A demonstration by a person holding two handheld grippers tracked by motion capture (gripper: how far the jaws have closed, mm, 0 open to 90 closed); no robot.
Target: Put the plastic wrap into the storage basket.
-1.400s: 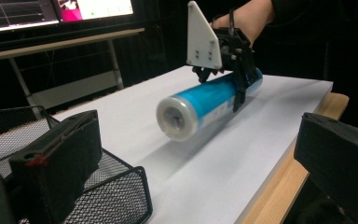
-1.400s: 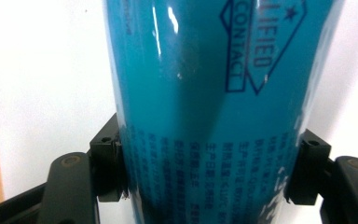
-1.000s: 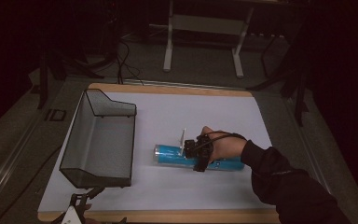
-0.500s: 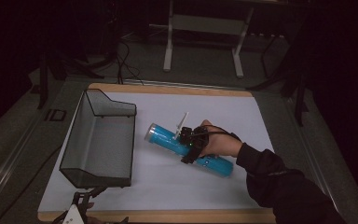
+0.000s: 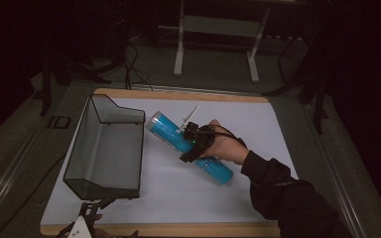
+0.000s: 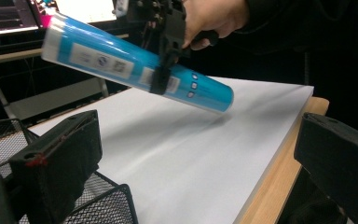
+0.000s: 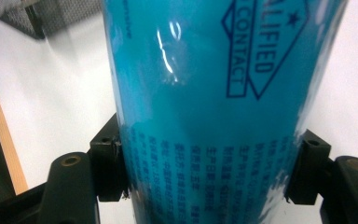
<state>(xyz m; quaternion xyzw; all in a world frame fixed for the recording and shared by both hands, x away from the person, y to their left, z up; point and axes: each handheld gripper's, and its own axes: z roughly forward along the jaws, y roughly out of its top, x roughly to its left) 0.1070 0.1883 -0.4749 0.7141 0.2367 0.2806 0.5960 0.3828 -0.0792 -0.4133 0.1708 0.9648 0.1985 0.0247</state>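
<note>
The right gripper (image 5: pixel 192 140) is clamped across the middle of a long blue tube (image 5: pixel 171 135), a jaw pressed against each side, as the right gripper view makes plain. In the high view the tube sits at the centre of the frame, slanting from upper left to lower right, its upper end close to the wire basket (image 5: pixel 79 148) on the left. From the left gripper view it hangs clear above the white table surface (image 6: pixel 182 158), tilted, with its paler capped end raised toward the upper left.

The tube looks stiff and glossy: its wall keeps its round shape under the squeeze, and a highlight gleams on the printed wrap. That sheen suggests it could slip or twist between the jaws, so a hold near the middle, as here, probably balances it best. Its weight cannot be judged, though one hand carries it.

The left gripper (image 6: pixel 186 154) waits near the bottom edge of the table, its two black jaws spread wide apart and holding nothing.
</note>
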